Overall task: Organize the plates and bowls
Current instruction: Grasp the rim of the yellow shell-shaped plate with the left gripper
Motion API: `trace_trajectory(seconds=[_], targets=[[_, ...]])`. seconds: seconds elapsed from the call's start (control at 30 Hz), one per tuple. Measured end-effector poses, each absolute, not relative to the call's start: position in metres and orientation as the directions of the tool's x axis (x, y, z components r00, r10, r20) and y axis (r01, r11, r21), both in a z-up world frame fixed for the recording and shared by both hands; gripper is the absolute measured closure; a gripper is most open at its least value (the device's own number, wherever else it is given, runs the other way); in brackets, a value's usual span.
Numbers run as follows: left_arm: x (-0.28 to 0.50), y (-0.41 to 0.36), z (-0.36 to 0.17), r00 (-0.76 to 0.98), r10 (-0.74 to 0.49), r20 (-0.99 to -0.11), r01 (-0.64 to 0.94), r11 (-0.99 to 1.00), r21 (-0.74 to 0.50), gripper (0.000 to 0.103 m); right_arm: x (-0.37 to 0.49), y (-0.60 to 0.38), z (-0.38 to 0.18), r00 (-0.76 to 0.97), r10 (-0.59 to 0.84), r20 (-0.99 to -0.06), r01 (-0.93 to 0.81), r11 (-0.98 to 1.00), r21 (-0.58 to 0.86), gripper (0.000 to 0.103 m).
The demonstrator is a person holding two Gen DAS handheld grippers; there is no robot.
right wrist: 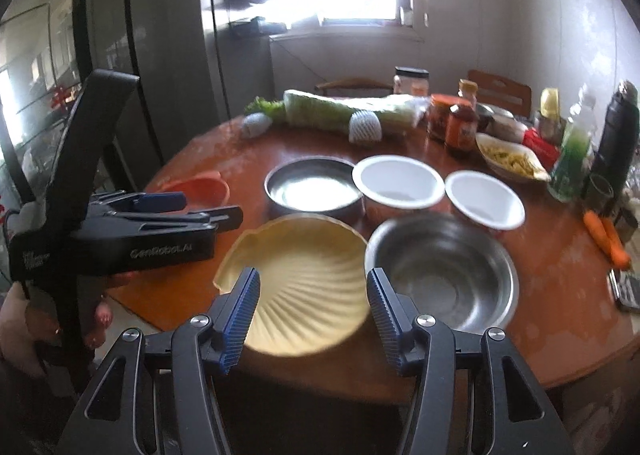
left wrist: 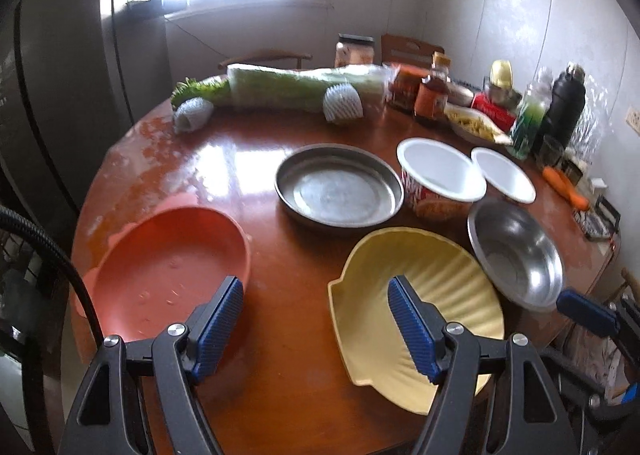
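Note:
My left gripper (left wrist: 316, 323) is open over bare table, between a pink plate (left wrist: 172, 271) on its left and a yellow shell-shaped plate (left wrist: 420, 303) on its right. A steel bowl (left wrist: 516, 255) sits at the yellow plate's right edge, and one blue fingertip of my right gripper (left wrist: 584, 311) shows just beside its rim. In the right wrist view my right gripper (right wrist: 314, 307) is open above the yellow plate (right wrist: 308, 283), pads touching nothing, with the steel bowl (right wrist: 444, 271) right of it. A steel pan (left wrist: 338, 189) and two white bowls (left wrist: 440, 175) (left wrist: 504, 175) stand farther back.
The round wooden table (left wrist: 240, 159) carries wrapped cabbage (left wrist: 304, 89), sauce jars (left wrist: 432, 95), a dish of food (left wrist: 476, 127), bottles (left wrist: 566, 107) and carrots (left wrist: 566, 185) along its far and right sides. A hand (right wrist: 24, 323) holds the left gripper (right wrist: 160, 211) at the left.

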State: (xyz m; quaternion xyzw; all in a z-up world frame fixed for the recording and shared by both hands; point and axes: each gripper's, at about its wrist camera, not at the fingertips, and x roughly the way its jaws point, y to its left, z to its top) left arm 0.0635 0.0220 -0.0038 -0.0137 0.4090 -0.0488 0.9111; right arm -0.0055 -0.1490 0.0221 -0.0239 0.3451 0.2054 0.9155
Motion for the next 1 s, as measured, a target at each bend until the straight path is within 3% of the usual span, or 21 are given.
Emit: trace_trajectory(seconds=[0.47, 0.63, 0.8, 1.0], targets=[[0.074, 0.007, -0.037, 0.603, -0.094, -0.792, 0.094, 0.994, -0.046, 0.029, -0.002, -0.155, -0.025, 0.584, 0.374, -0.720, -0.329, 0.920, 0.212, 0.046], [0.078, 0.002, -0.046, 0.583, -0.120, -0.804, 0.112, 0.991, -0.066, 0.038, 0.007, -0.153, -0.033, 0.588, 0.365, -0.722, -0.326, 0.924, 0.201, 0.046], [0.079, -0.004, -0.052, 0.579, -0.130, -0.805, 0.129, 0.989, -0.067, 0.051, 0.017, -0.148, -0.040, 0.597, 0.340, -0.726, -0.325, 0.931, 0.168, 0.060], [0.076, -0.003, -0.051, 0.589, -0.128, -0.798, 0.126, 0.990, -0.065, 0.053, 0.022, -0.144, -0.041, 0.606, 0.329, -0.724, -0.330, 0.933, 0.148, 0.063]])
